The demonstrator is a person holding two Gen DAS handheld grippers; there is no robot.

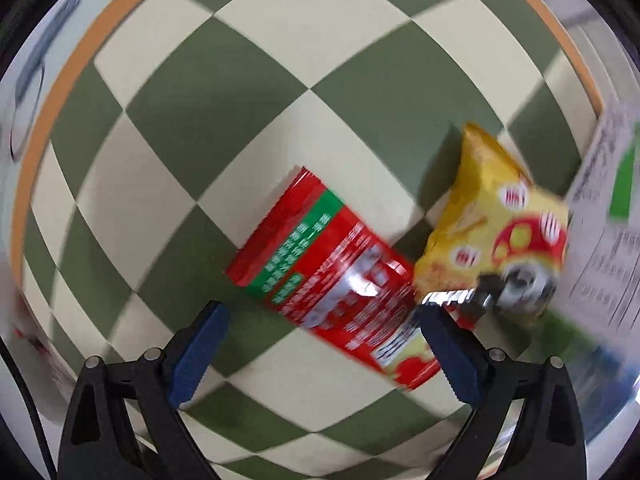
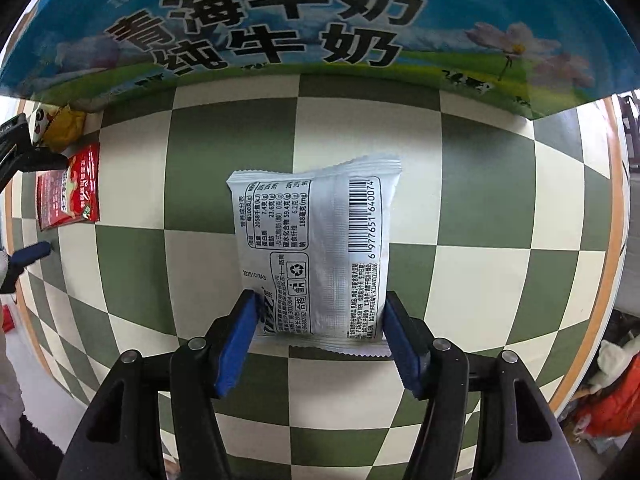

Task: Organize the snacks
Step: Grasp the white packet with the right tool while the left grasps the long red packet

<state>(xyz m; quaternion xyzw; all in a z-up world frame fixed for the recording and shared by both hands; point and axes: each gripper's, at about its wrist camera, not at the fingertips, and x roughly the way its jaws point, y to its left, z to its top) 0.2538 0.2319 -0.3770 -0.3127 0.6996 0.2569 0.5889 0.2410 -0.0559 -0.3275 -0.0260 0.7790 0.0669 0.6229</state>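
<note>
1. Left wrist view: the left gripper (image 1: 320, 320) points down at the table (image 1: 240, 80), which has a green and cream checked top; its jaws stand wide with nothing pressed between them.
2. A red snack packet (image 1: 332, 280) lies flat just ahead of the gripper, its near end running under the right-hand blue pad (image 1: 448, 352). Contact cannot be confirmed.
3. A yellow snack packet (image 1: 488, 216) sits ahead and right of the gripper, touching the red packet's edge. A metal clip-like part (image 1: 500, 296) overlaps its near end; blur hides detail.
4. Right wrist view: the right gripper (image 2: 316, 344) points down, jaws partly open. A silver snack packet (image 2: 316, 248) lies on the table between the blue pads, label side up; firm pressure is not evident.
5. A blue milk carton box (image 2: 280, 20) stands beyond the gripper; the red and yellow packets lie far left.
</note>
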